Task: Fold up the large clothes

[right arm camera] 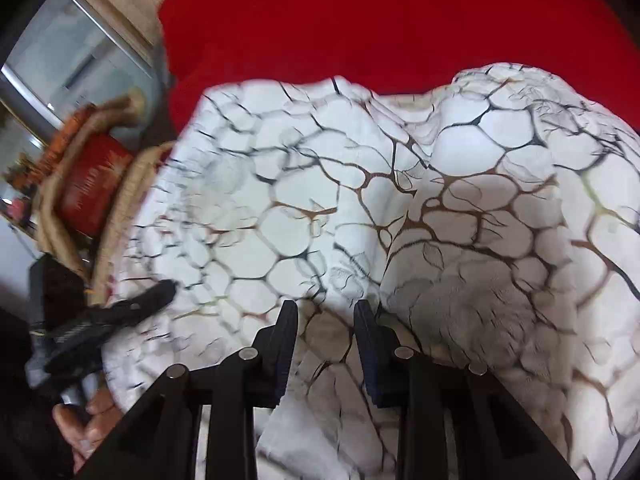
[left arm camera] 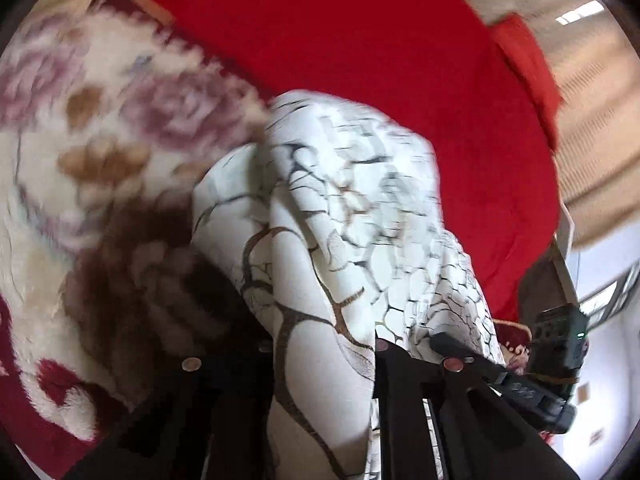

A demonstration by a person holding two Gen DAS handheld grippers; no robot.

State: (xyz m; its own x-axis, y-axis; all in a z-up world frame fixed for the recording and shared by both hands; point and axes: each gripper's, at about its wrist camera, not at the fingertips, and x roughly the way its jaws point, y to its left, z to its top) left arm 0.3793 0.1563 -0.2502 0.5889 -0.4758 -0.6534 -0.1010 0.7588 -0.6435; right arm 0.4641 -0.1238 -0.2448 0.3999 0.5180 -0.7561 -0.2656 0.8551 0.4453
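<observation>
A large white garment [left arm camera: 340,216] printed with a black and brown crackle pattern is bunched up on a red bed cover [left arm camera: 360,32]. My left gripper [left arm camera: 322,346] is shut on a thick fold of it, which runs up between the two black fingers. In the right wrist view the same garment [right arm camera: 400,200] fills the frame. My right gripper [right arm camera: 326,314] is pushed into it, its jaws a little apart with fabric lying between them and not visibly pinched. The left gripper's finger [right arm camera: 148,300] rests on the garment's left edge, above a hand [right arm camera: 84,420].
A plush floral blanket [left arm camera: 92,128] in cream, pink and dark red lies left of the garment. The red cover [right arm camera: 380,20] stretches beyond it. A woven basket [right arm camera: 60,216] holding something red stands at the bed's left side, by a glass panel [right arm camera: 76,56].
</observation>
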